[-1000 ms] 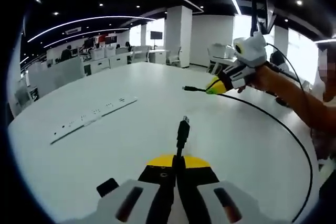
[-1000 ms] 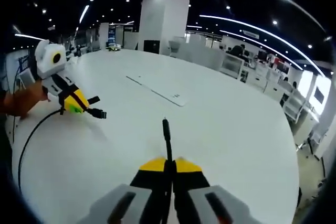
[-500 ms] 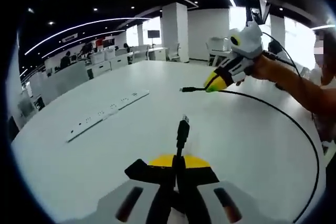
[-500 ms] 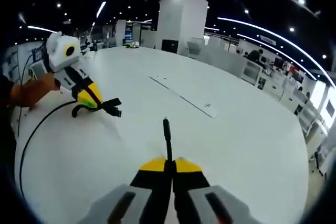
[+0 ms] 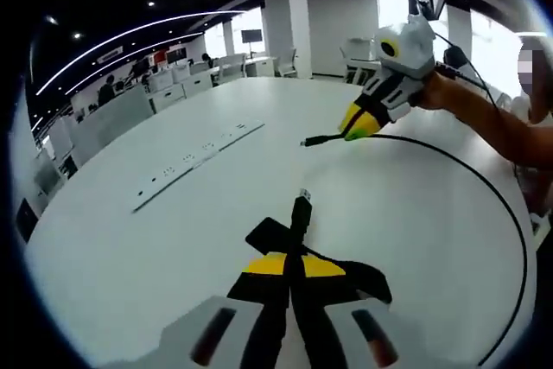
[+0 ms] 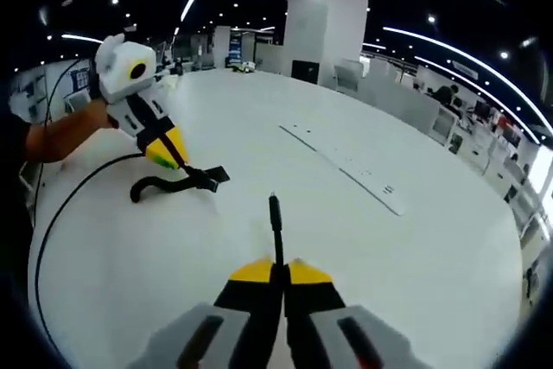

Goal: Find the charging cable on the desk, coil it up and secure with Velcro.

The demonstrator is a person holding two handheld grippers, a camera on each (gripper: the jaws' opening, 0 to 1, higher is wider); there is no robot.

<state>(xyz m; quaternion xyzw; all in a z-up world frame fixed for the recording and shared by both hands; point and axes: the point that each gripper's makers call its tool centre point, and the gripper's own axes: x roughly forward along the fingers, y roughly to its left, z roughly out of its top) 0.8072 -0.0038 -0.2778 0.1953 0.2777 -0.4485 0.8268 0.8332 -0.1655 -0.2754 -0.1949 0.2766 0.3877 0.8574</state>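
The black charging cable [image 5: 508, 239] runs in a wide arc over the white table [image 5: 173, 248]. My left gripper [image 5: 292, 270] is shut on one end, with the USB plug [image 5: 301, 211] sticking out ahead and a black Velcro strap [image 5: 270, 235] spread beneath the jaws. From the right gripper view the left gripper [image 6: 166, 148] is low over the table, with a short cable bend [image 6: 151, 186] lying under it. My right gripper [image 6: 278, 270] is shut on the other end, its slim plug [image 6: 275, 213] pointing forward. It appears as the right gripper [image 5: 356, 120] at the upper right of the left gripper view.
A long white power strip [image 5: 199, 155] lies flat on the table, also visible as the power strip [image 6: 346, 166]. A person's forearm [image 5: 488, 123] holds the right gripper. Desks, chairs and a white pillar [image 6: 320, 28] stand beyond the table's far edge.
The left gripper has sunk toward the table and nearer the right one; the Velcro strap now shows spread under its jaws, and the cable behind it has bent into a short loop.
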